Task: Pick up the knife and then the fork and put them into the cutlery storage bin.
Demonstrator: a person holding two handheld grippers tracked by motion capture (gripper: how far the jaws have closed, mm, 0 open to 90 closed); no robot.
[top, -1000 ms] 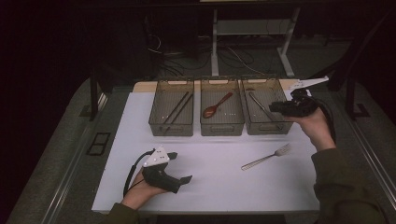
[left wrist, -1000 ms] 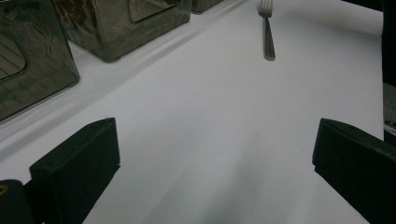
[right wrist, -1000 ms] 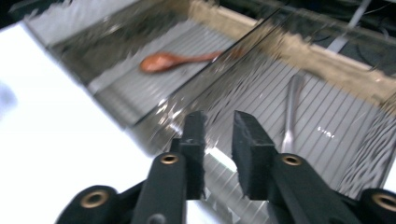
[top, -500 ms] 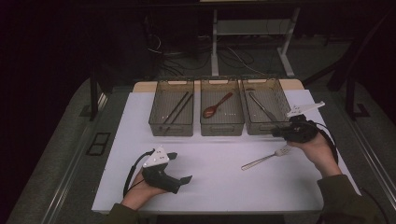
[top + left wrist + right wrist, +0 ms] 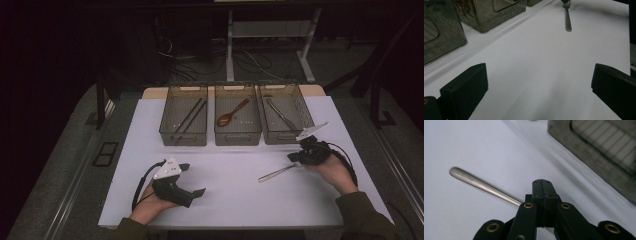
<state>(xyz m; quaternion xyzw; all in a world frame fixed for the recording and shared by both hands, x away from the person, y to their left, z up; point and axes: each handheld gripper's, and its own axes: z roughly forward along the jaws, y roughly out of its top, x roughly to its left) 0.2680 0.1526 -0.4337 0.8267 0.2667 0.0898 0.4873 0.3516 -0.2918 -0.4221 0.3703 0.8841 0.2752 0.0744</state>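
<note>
A metal fork (image 5: 277,173) lies on the white mat (image 5: 240,205) at the right, its head toward my right gripper (image 5: 293,158). That gripper is low over the fork's head end with its jaws pressed together. In the right gripper view the fork's handle (image 5: 481,185) runs out to the left from under the shut right gripper (image 5: 542,182); I cannot see any part of the fork between the pads. My left gripper (image 5: 192,179) rests on the mat at the front left, open and empty. In the left gripper view the left gripper (image 5: 539,68) faces bare mat, with the fork (image 5: 567,17) far ahead.
Three mesh trays stand in a row at the back of the mat: the left tray (image 5: 170,131) holds dark chopsticks, the middle tray (image 5: 238,136) a wooden spoon (image 5: 231,114), the right tray (image 5: 305,112) metal cutlery. The right tray's near wall (image 5: 599,157) is close to the right gripper.
My right gripper has come down from beside the right tray to the mat at the fork's head end. The left gripper and the fork have stayed put.
</note>
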